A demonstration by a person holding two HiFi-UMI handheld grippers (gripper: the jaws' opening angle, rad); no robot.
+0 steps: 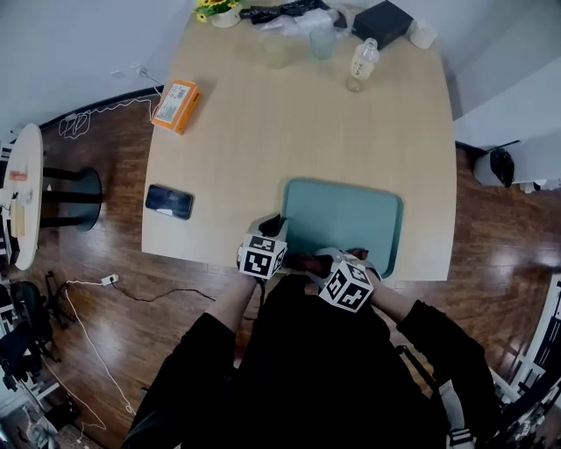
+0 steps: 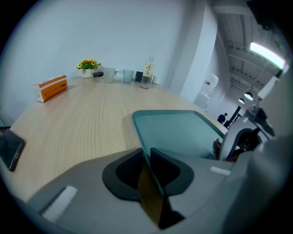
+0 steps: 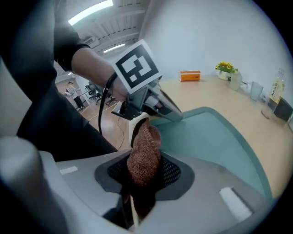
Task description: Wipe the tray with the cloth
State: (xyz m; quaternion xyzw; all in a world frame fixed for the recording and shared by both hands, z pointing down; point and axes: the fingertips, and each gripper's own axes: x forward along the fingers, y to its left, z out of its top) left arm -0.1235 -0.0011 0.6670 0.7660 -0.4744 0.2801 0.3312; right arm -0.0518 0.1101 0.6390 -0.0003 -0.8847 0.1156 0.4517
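Note:
A teal tray (image 1: 344,219) lies at the near edge of the wooden table, its near side overhanging toward me. My left gripper (image 1: 273,230) is shut on the tray's near-left rim (image 2: 145,151), which runs between the two pads. My right gripper (image 1: 337,260) is shut on a brown textured cloth (image 3: 143,153) that stands up between its pads. It hovers at the tray's near edge, just right of the left gripper (image 3: 151,107). Little of the cloth (image 1: 308,261) shows in the head view.
On the table sit a black phone (image 1: 169,201) at the left, an orange box (image 1: 175,105), a bottle (image 1: 361,63), cups, a black box (image 1: 383,22) and a flower pot (image 1: 217,10) at the far edge. Cables (image 1: 131,289) lie on the wood floor.

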